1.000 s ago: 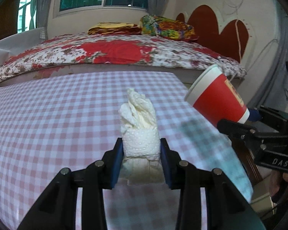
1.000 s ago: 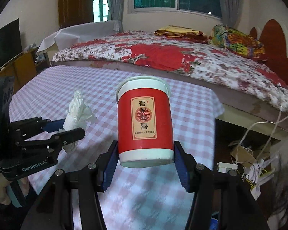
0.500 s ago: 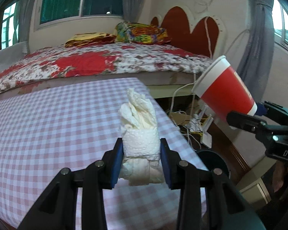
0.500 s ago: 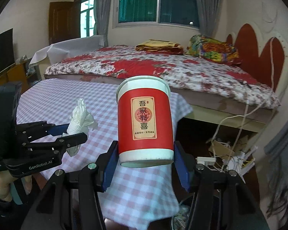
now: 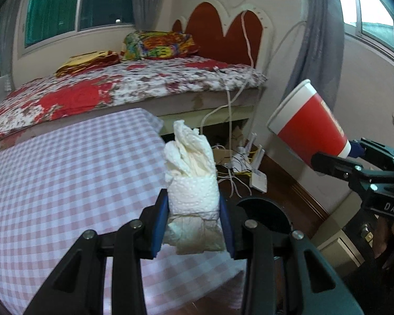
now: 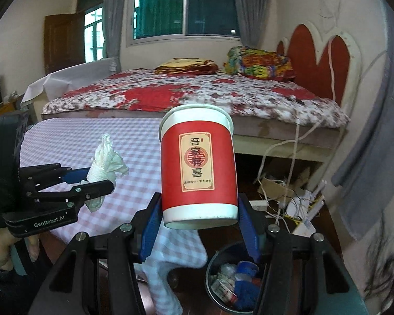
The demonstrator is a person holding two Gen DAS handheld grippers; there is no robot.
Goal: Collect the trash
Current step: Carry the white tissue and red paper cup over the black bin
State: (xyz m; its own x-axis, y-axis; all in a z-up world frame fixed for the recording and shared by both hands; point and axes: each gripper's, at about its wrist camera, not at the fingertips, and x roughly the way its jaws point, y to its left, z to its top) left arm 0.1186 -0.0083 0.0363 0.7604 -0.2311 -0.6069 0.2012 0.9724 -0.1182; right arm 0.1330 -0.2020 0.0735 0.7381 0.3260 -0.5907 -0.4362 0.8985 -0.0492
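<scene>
The red paper cup (image 6: 198, 166) is sitting upright between the fingers of the right gripper (image 6: 198, 233), rim up and base down, its long axis running vertical with the printed label facing the camera; in the left wrist view it is leaning with its rim tipped toward the bed (image 5: 134, 89). It is judged light, thin-walled and easily crushed, so the present hold low on the wall near the stiffer base ring looks sound, provided the squeeze is kept gentle. Whether it is holding any liquid cannot be told. The right fingers are standing about half open and pressing on both sides of the cup. The crumpled tissue (image 5: 191, 181) is being pinched at its waist by the left gripper (image 5: 194, 225), whose fingers are closed to a narrower gap on the wad; its twisted end is pointing up and away from the gripper, its loose tail hanging below. It is judged soft, near weightless and compressible, unlikely to slip but apt to cling to the pads on release. Taking the trash bin (image 6: 215, 262) as landmark: the cup is hanging above and slightly to its left, the tissue further left over the corner of the checked counter (image 6: 73, 141), and the bin, already holding rubbish, is standing on the floor just beside that corner.
</scene>
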